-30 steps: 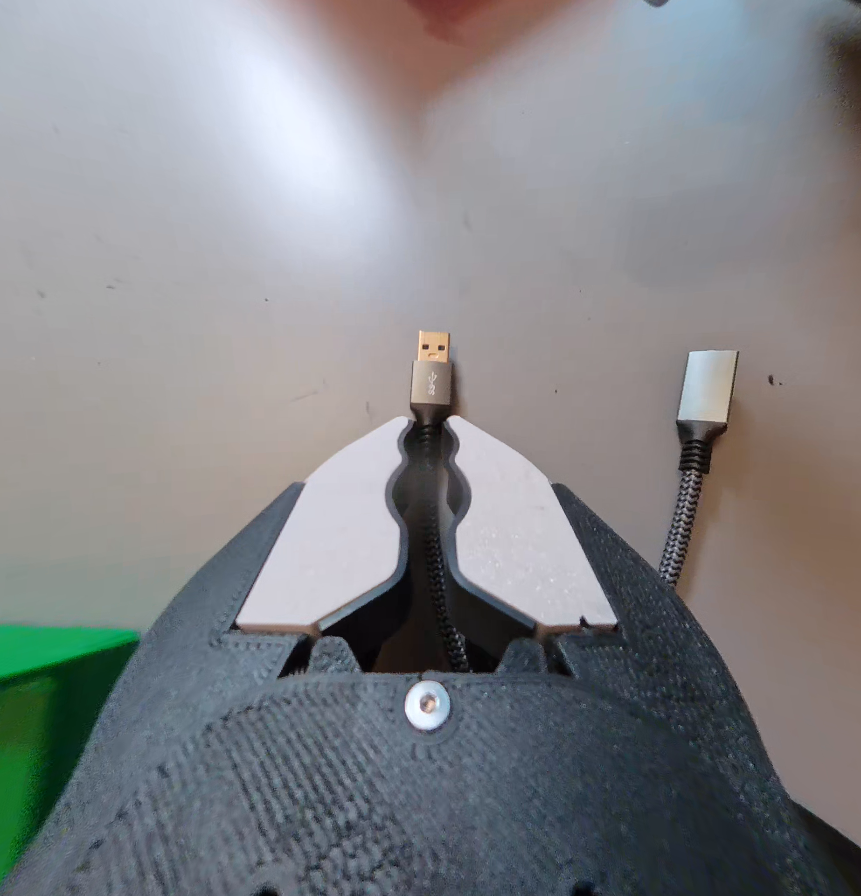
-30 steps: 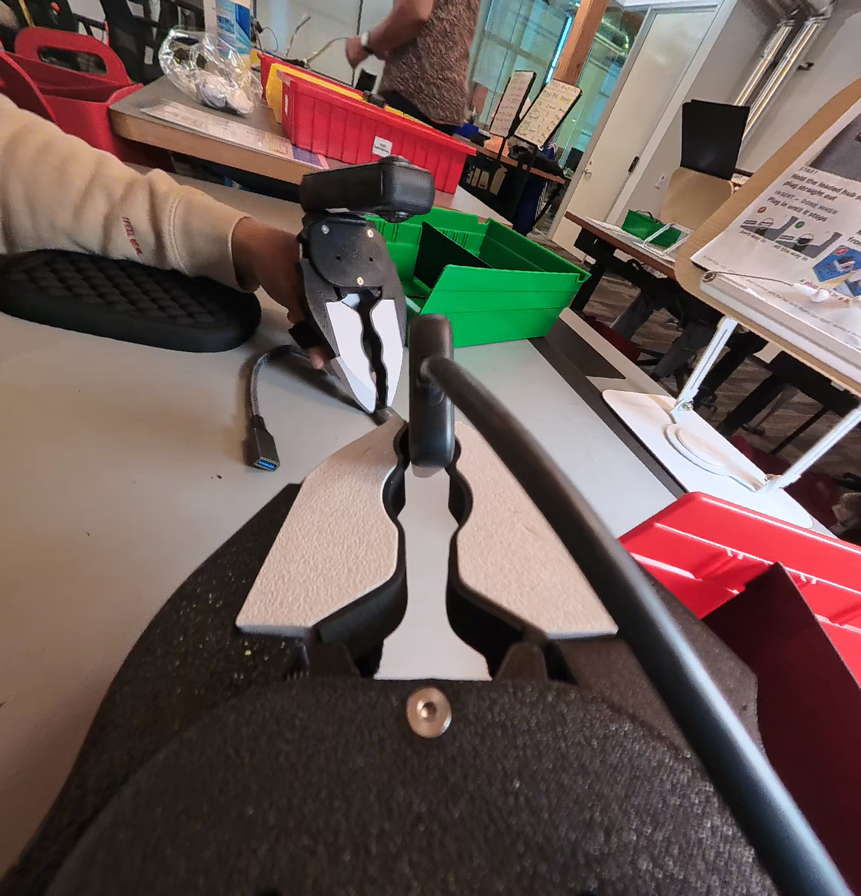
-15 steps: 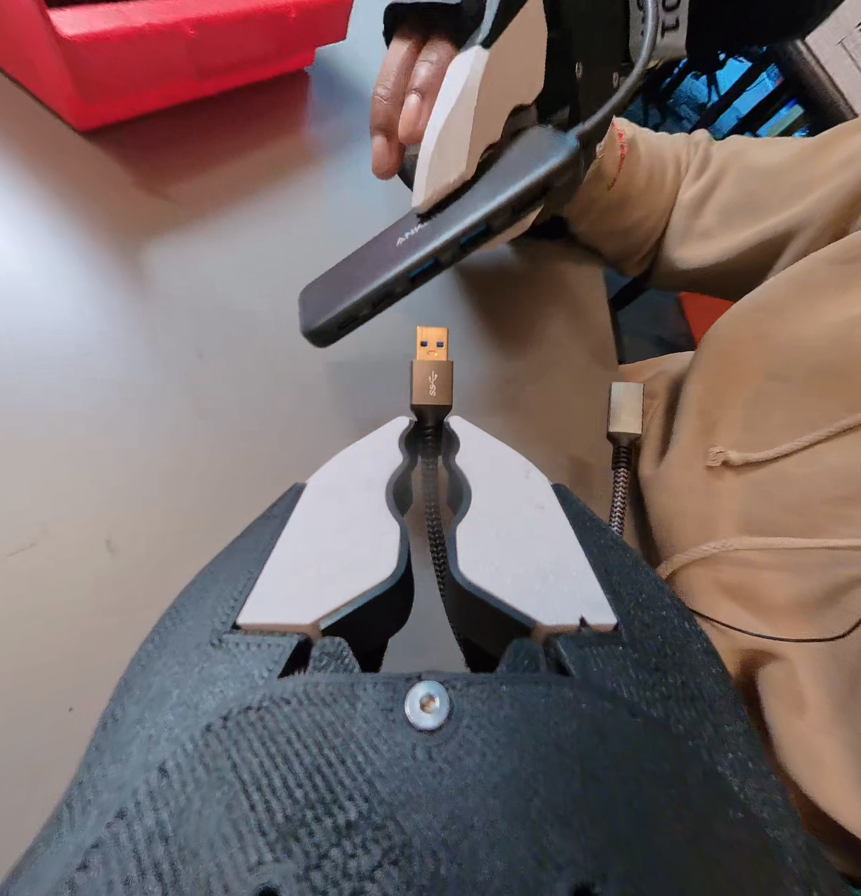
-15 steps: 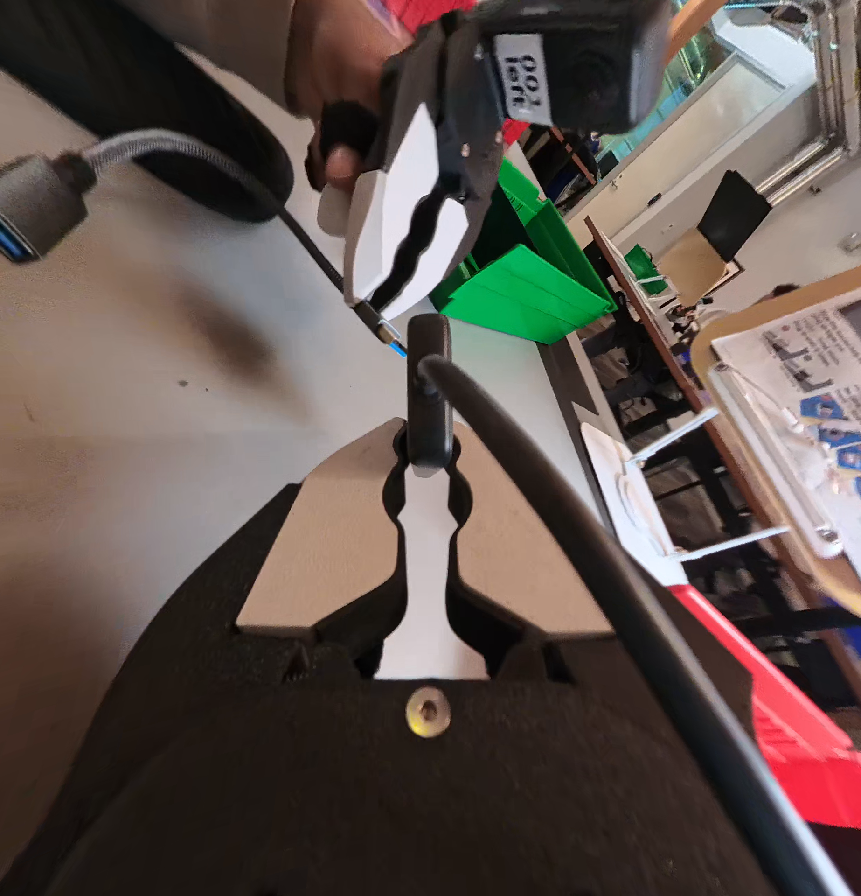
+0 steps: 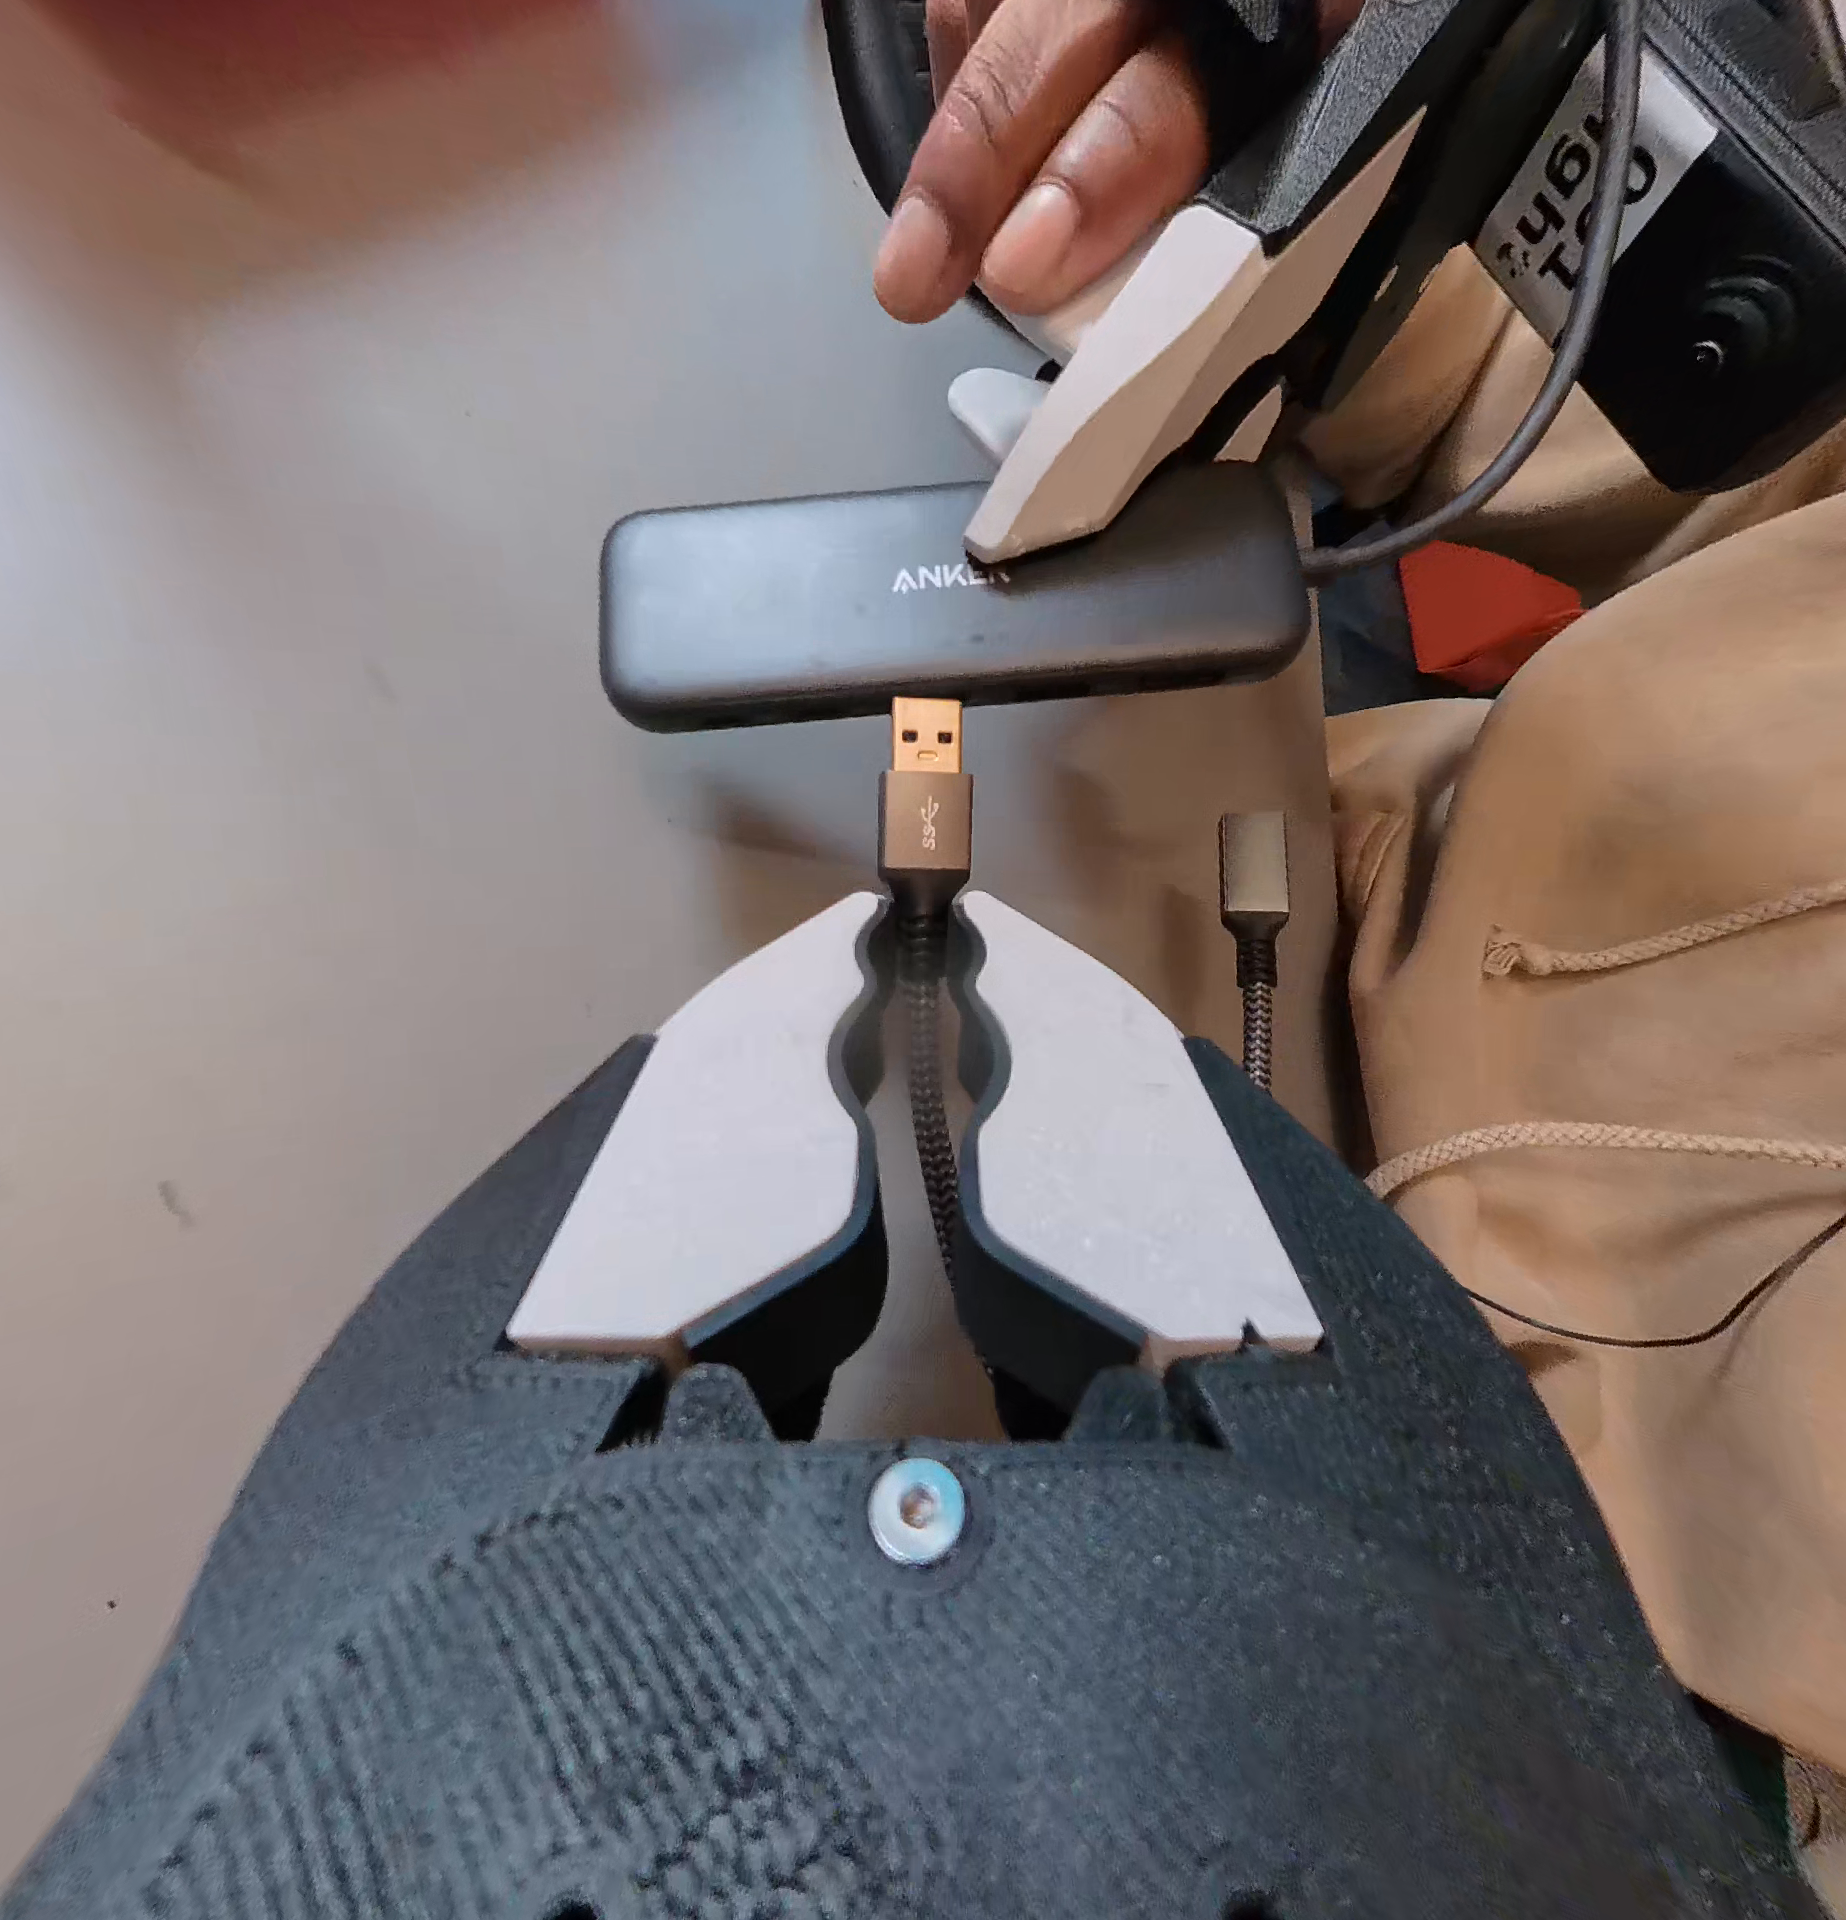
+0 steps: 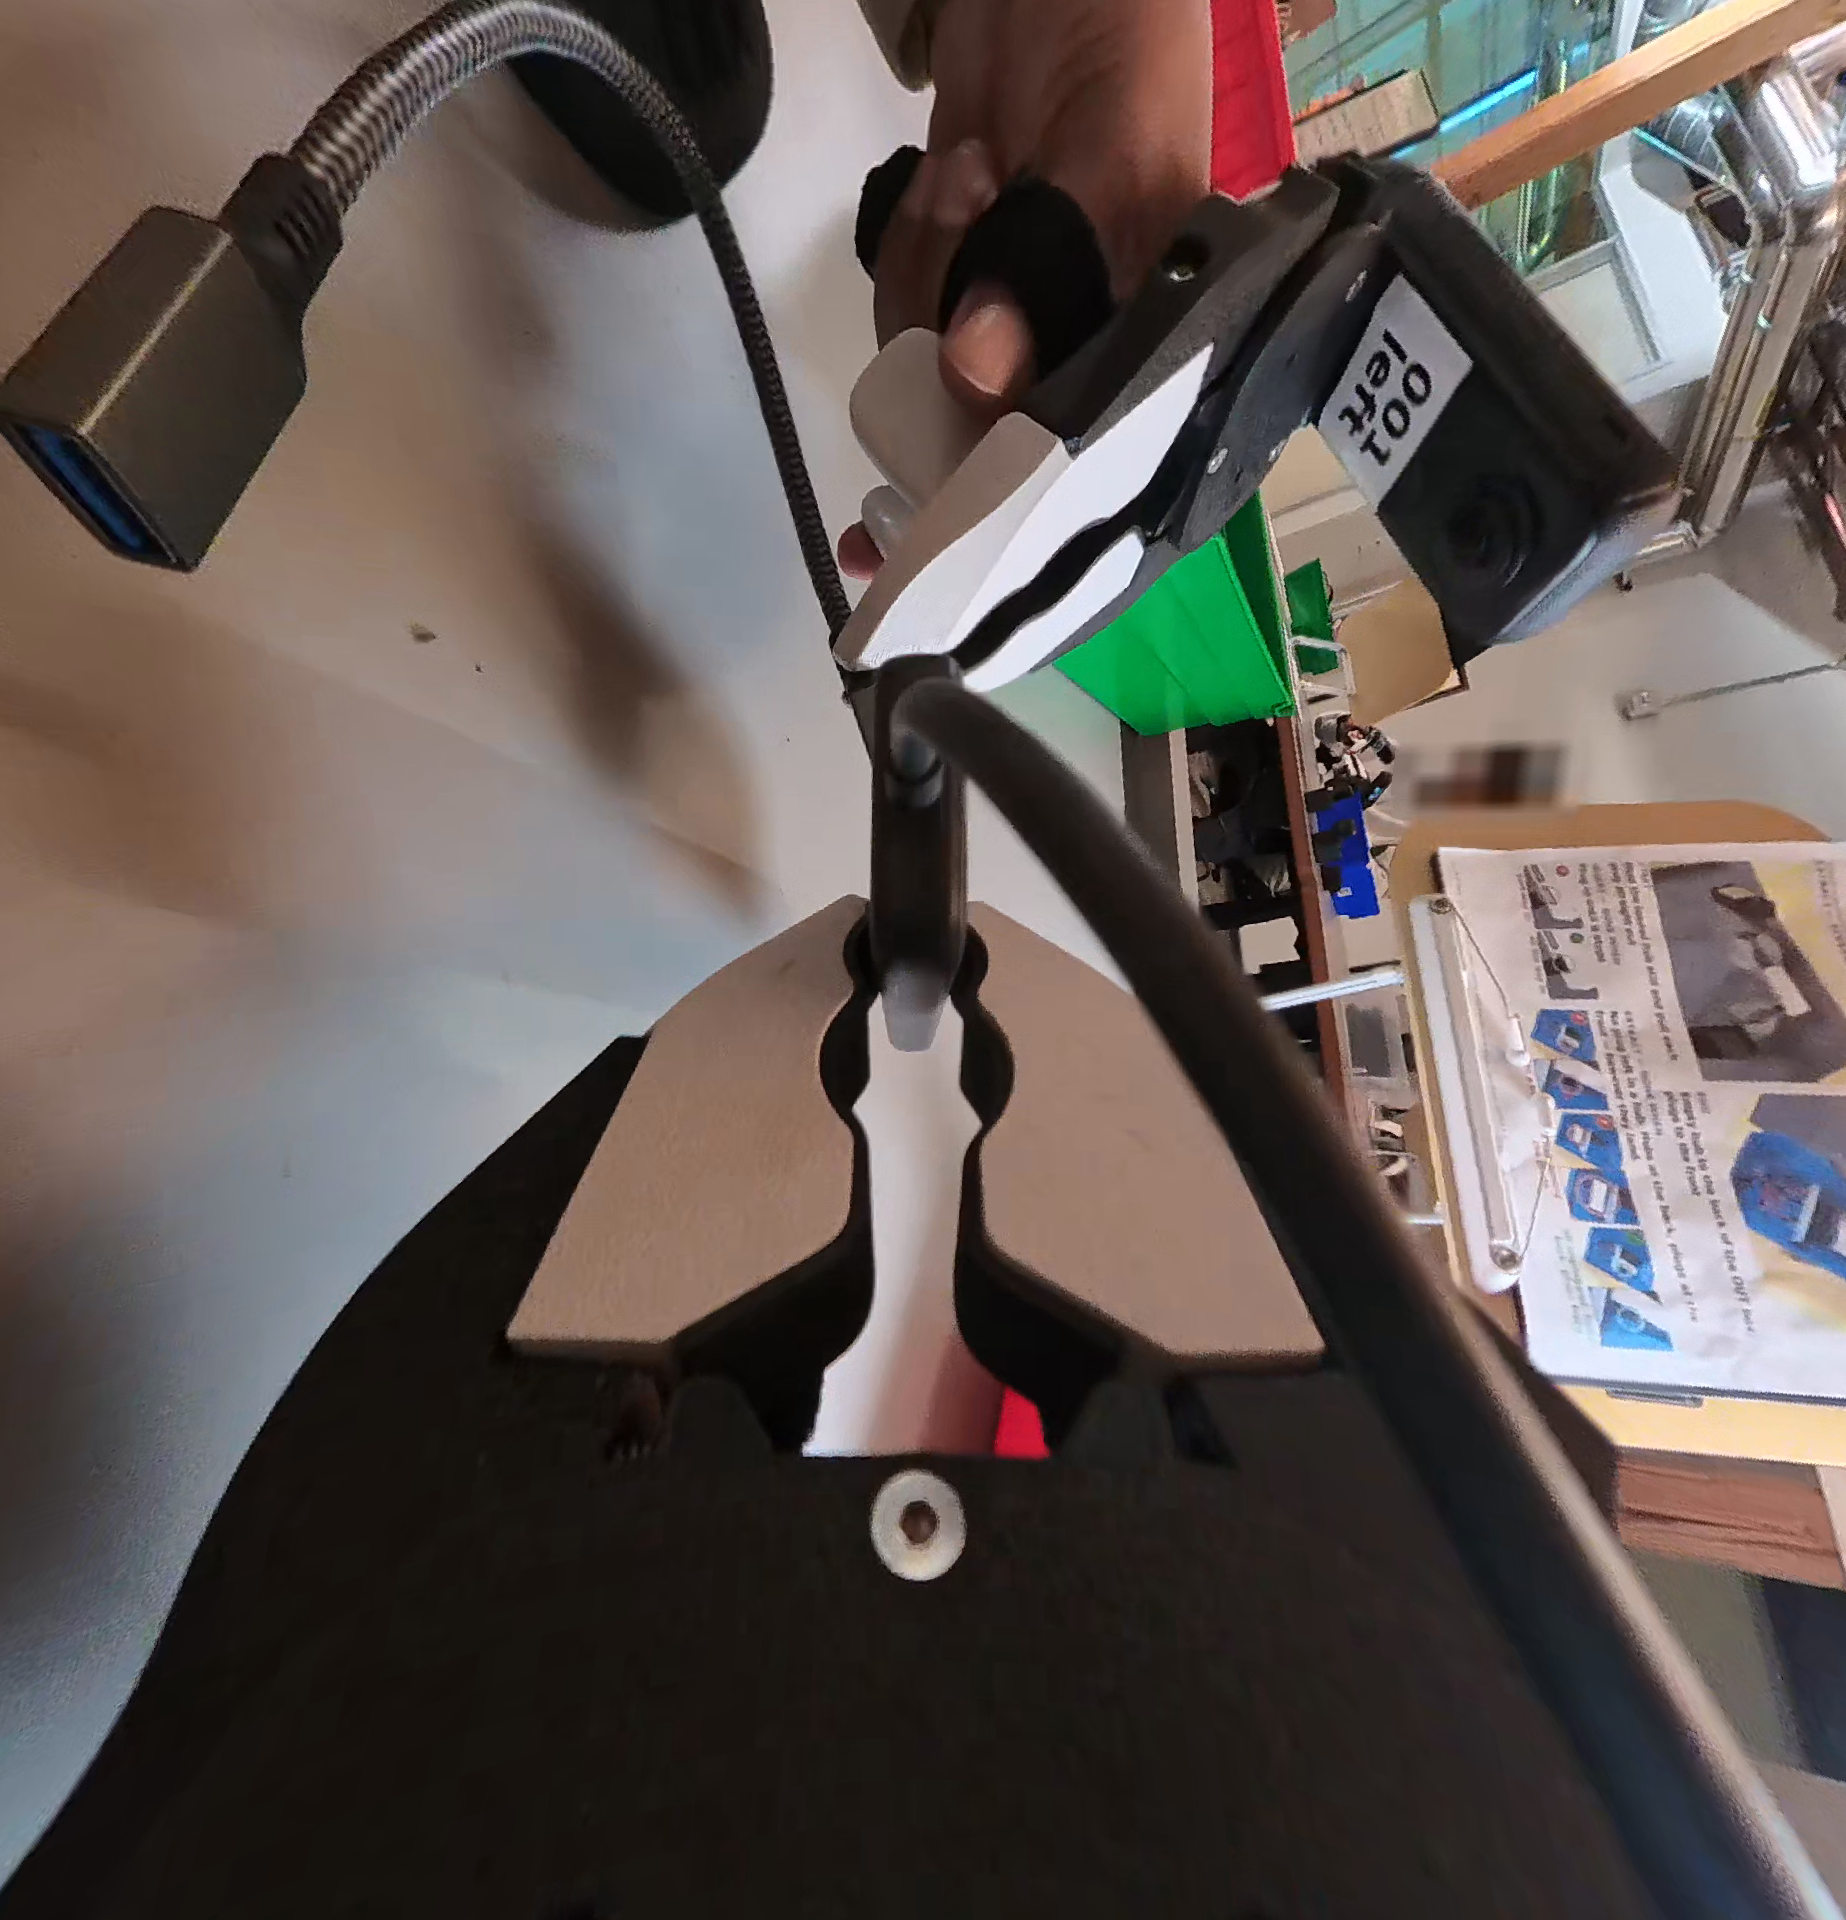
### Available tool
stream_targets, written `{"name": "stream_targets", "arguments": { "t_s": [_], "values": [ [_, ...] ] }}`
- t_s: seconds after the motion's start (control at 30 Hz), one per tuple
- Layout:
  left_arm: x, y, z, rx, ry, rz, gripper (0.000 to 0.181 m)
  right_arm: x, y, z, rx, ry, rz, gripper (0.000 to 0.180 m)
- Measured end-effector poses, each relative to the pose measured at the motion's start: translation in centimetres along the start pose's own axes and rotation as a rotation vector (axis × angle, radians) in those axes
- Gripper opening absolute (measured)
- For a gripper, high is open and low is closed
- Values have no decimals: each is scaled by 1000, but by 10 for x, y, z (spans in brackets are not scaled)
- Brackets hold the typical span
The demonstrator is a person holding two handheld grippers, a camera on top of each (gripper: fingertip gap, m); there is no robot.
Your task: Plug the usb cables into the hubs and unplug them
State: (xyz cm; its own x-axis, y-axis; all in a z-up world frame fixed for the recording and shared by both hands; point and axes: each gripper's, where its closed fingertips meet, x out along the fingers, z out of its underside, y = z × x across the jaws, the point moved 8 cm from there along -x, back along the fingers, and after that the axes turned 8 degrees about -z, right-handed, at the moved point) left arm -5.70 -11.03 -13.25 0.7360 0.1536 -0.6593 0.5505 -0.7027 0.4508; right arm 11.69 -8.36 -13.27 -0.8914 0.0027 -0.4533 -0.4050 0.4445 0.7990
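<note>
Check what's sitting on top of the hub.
One finger of the right claw presses on the hub's top face. Its other finger is hidden beneath the hub.

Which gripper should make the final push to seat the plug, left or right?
Left, probably. The left gripper grips the braided cable right behind the gold plug, whose tip already meets the hub edge. The right gripper only steadies the hub.

A pale grey tabletop (image 5: 275, 727) with small dark specks fills the left wrist view. In the right wrist view, green bins (image 6: 1199, 644) stand at its far edge, a wooden stand (image 6: 1677, 1434) carries a clipped printed sheet (image 6: 1708, 1091), and metal pipes (image 6: 1771, 208) and a wooden beam (image 6: 1625, 94) show in daylight beyond.
</note>
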Motion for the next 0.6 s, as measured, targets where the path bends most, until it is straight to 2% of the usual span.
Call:
{"name": "stream_targets", "arguments": {
  "t_s": [0.33, 0.6],
  "values": [
    [0, 2, 10, -56, 42, 228, 9, -6, -2, -18, -71, 66, 30, 12],
    [-2, 3, 14, -108, 75, 380, 9, -11, -1, -24, -14, 163, -8, 12]
  ]
}}
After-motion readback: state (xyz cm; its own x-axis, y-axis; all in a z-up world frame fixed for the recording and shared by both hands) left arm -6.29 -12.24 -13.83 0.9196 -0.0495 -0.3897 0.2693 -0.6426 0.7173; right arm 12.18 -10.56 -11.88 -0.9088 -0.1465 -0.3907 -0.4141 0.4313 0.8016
